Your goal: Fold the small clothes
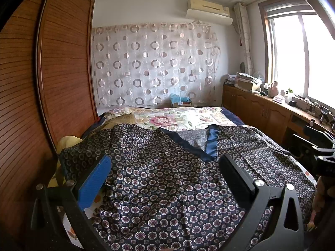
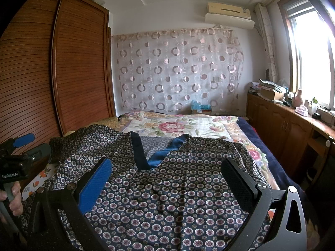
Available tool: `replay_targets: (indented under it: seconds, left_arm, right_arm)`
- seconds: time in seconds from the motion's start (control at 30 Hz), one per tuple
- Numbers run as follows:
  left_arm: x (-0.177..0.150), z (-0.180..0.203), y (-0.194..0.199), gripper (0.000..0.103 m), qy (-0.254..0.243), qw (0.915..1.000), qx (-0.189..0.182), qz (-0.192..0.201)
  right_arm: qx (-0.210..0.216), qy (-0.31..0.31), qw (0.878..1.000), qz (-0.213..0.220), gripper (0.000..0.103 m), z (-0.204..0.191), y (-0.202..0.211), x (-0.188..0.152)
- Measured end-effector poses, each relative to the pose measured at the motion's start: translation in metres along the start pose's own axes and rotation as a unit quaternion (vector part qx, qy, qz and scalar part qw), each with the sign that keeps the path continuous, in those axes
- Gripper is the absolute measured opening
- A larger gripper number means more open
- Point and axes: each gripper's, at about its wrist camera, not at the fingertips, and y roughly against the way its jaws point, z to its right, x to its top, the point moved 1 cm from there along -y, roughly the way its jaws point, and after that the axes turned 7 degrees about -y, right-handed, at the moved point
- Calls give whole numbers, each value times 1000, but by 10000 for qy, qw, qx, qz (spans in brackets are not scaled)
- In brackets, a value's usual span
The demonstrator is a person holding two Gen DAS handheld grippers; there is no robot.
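Patterned top laid out on the bed, both tools poised above it.

The dark circle-print garment (image 1: 167,177) lies spread face-up on the bed (image 1: 188,117), neckline away from the person. The left hand-held gripper (image 1: 165,173) and right hand-held gripper (image 2: 167,175) both hover released, jaws wide, gripping nothing. Likely best: pinch one side edge at shoulder and hem together, then carry it flat toward the centre.

I am seeing a wardrobe (image 1: 62,62) standing left of the bed (image 2: 178,125), a ringed curtain (image 1: 155,62) hanging behind, cabinets (image 2: 282,125) lining the window (image 1: 293,52).
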Motion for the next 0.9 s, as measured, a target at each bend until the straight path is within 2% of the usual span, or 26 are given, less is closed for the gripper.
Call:
replay_targets:
  seconds: [0.9]
  left_arm:
    - [0, 0, 0, 103, -13, 10000, 7, 33]
  right_arm:
    - [12, -13, 10000, 12, 103, 0, 1, 1]
